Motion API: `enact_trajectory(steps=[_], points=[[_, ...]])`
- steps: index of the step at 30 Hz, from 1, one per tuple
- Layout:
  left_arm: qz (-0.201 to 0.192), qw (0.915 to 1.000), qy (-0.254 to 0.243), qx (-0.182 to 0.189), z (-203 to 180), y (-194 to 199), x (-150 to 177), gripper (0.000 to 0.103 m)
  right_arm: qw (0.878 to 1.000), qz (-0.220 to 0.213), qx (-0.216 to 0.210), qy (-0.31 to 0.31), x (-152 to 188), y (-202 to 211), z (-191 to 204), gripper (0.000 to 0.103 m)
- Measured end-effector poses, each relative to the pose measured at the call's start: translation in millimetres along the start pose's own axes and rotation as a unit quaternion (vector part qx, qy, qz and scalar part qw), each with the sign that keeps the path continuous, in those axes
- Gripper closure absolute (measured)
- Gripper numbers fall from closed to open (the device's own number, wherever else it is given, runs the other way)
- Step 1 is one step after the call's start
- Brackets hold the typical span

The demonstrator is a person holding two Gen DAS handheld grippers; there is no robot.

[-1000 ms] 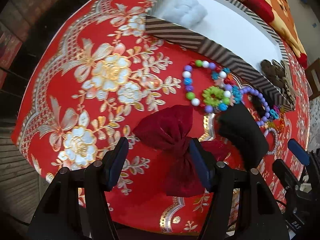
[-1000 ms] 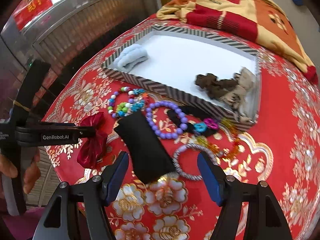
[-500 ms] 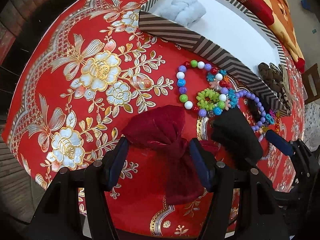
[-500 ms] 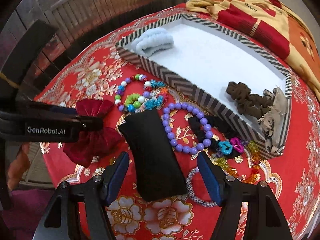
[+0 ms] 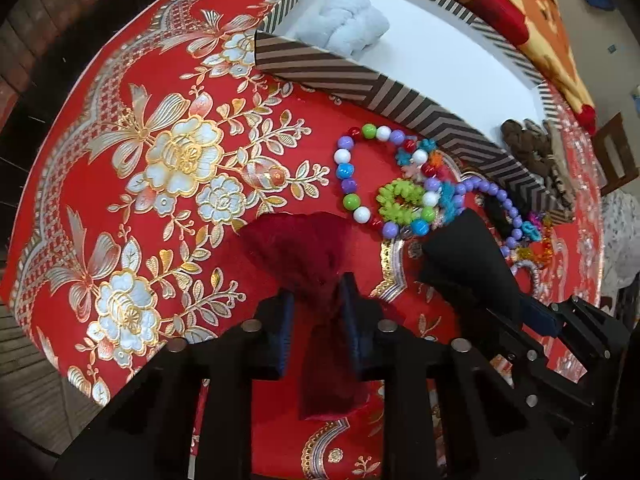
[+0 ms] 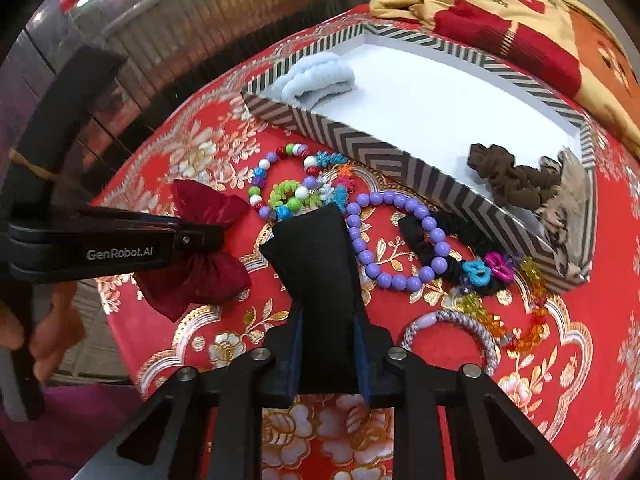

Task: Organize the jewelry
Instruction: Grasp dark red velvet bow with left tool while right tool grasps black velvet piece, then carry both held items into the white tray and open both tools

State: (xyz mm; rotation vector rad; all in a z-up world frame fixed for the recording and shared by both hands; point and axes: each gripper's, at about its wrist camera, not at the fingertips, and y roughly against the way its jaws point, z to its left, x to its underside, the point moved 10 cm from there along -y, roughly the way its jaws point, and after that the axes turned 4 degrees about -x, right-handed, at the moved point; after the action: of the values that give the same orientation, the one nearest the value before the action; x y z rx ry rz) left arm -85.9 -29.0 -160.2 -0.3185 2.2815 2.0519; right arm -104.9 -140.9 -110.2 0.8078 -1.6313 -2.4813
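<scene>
the left gripper [image 5: 318, 300] is clenched on the knot of a dark red velvet bow [image 5: 308, 248], whose two lobes spread flat on the red floral tablecloth [image 5: 168, 152] near the table's front edge. the right gripper [image 6: 326, 344] is clamped on the narrow end of a black fabric pouch [image 6: 316, 264], which lies on the cloth just beside the bow; whether either item is lifted clear of the cloth cannot be told from these angles. beyond the pouch sits a multicoloured bead bracelet [image 6: 280, 184] touching a green flower charm, and next to it a purple bead bracelet [image 6: 394, 236] draped over a black scrunchie [image 6: 460, 224]. a grey-white hair tie [image 6: 452, 332] and a string of orange beads [image 6: 532, 312] lie to the right of the pouch. behind them stands a striped shallow tray [image 6: 360, 140] with a white floor, holding a pale blue scrunchie [image 6: 316, 80] at its left end and a brown scrunchie [image 6: 512, 176] at its right end. a red and yellow blanket [image 6: 520, 20] is bunched behind the tray.
</scene>
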Motion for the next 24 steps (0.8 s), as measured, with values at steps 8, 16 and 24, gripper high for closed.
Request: enact_trajectory(steps=[8,16,24], points=[[-0.029,0.9995,-0.010,0.009,6,27,-3,0.088,0.998,-0.032,-0.042,-0.031,0,30,8,0.083],[-0.060,0.9976,-0.026,0.022,2,64,-16,0.088,0.992,-0.078,-0.063,-0.071,-20,62,1,0.083],[-0.106,0.9913,-0.075,0.021,-31,84,-66,0.088,0.985,-0.122,-0.042,-0.111,-63,81,-24,0.083]])
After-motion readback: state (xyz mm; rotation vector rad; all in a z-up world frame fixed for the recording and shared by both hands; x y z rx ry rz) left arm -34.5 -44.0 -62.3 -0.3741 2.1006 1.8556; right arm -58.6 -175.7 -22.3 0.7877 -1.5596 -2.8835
